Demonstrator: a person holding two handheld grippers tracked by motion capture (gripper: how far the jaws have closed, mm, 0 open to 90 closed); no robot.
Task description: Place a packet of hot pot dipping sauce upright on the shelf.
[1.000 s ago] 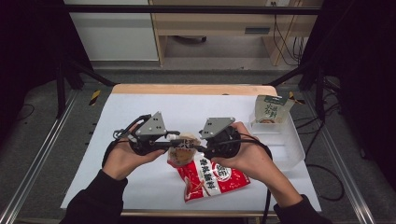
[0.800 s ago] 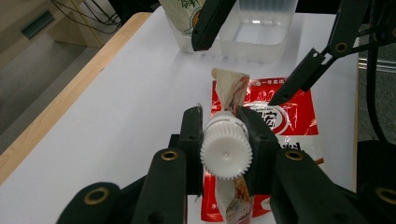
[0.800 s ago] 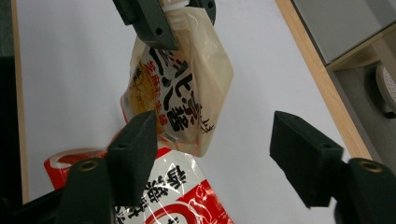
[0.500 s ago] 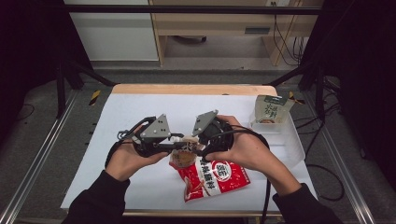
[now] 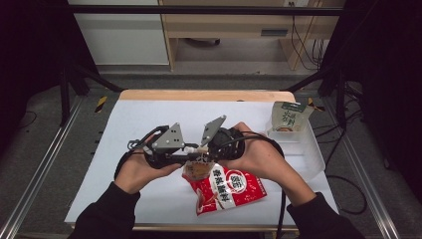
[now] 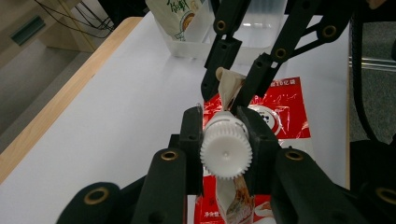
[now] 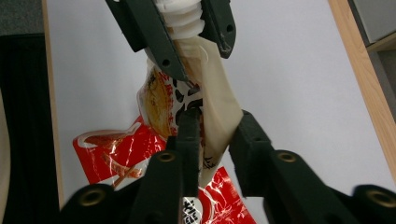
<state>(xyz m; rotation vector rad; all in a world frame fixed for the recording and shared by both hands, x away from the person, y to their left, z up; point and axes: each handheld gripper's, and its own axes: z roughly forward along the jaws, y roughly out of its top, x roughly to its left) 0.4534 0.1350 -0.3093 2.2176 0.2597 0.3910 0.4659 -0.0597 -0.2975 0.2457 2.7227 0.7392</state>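
Note:
A cream spout pouch (image 5: 198, 170) with a white ribbed cap (image 6: 226, 150) hangs between the two grippers just above the table. My left gripper (image 6: 219, 116) is shut on the cap, seen from the far side (image 7: 180, 14) in the right gripper view. My right gripper (image 7: 215, 121) has just been closing and its jaws now pinch the pouch body (image 7: 212, 88). In the high view the left gripper (image 5: 190, 158) and right gripper (image 5: 203, 157) meet tip to tip at mid table. A red snack packet (image 5: 230, 189) lies flat under them.
A clear plastic tray (image 5: 304, 152) stands at the right of the white table, with a green and white pouch (image 5: 289, 117) upright at its far end. The table's wooden far edge (image 5: 199, 94) and metal frame rails border the work area.
The right hand has shifted slightly left toward the left gripper and tilted. Its jaws spread and then came together on the pouch. The left hand has kept still.

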